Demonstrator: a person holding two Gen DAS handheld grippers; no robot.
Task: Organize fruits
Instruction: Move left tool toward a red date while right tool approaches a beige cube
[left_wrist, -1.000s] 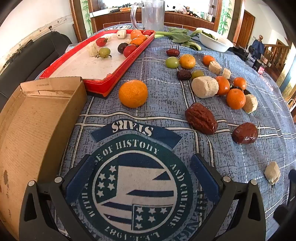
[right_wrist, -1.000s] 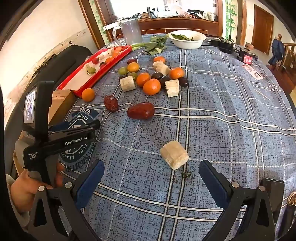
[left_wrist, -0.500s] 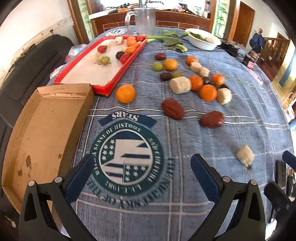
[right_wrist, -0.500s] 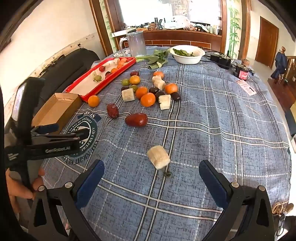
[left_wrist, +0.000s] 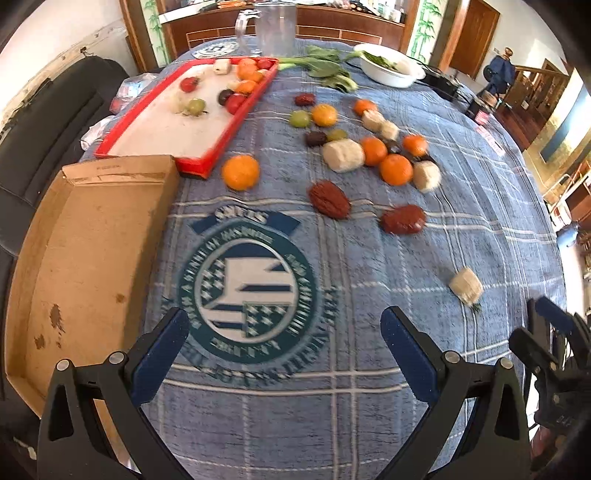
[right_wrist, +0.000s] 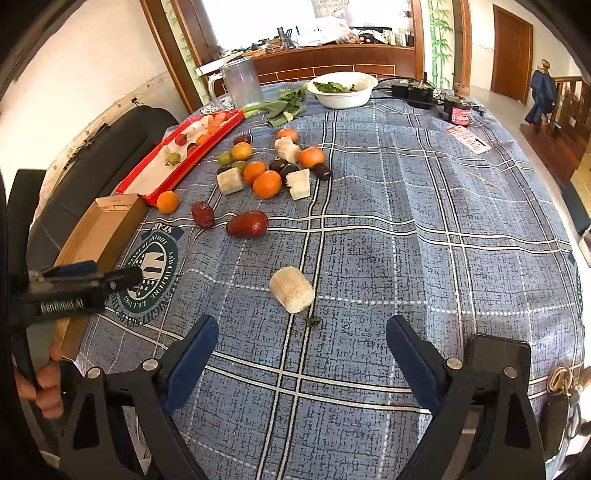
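Left gripper (left_wrist: 284, 347) — jaws spread wide and holding nothing, poised over the round emblem (left_wrist: 245, 291) printed on the blue plaid tablecloth (left_wrist: 369, 406). To its left lies an open cardboard box (left_wrist: 85, 258); beyond the box, a red tray (left_wrist: 207, 162) carries small tomatoes and orange fruits at its far end. A single orange (left_wrist: 241, 172) sits just beside the tray's near corner, well ahead of the jaws. Further right, two brown dates (left_wrist: 328, 199) lie apart from each other, with the main cluster of oranges, pale cut chunks and dark fruits (left_wrist: 373, 147) behind them.

Right gripper (right_wrist: 301, 350) — jaws likewise wide apart and empty. A pale cylindrical chunk (right_wrist: 291, 290) rests on the cloth just ahead of the gap, slightly nearer the left finger, touching neither; a small green scrap (right_wrist: 312, 321) lies beside it.

Legible writing: "GenRobot.AI" on the body of the left gripper as seen from the right wrist view; "STARS" on the emblem's banner, with "AND CULTURE" partly readable around its ring. At the far edge stand a clear pitcher (right_wrist: 242, 85), leafy greens (right_wrist: 280, 109) and a white bowl (right_wrist: 343, 94). A red-labelled jar (right_wrist: 458, 110) is too small to read.
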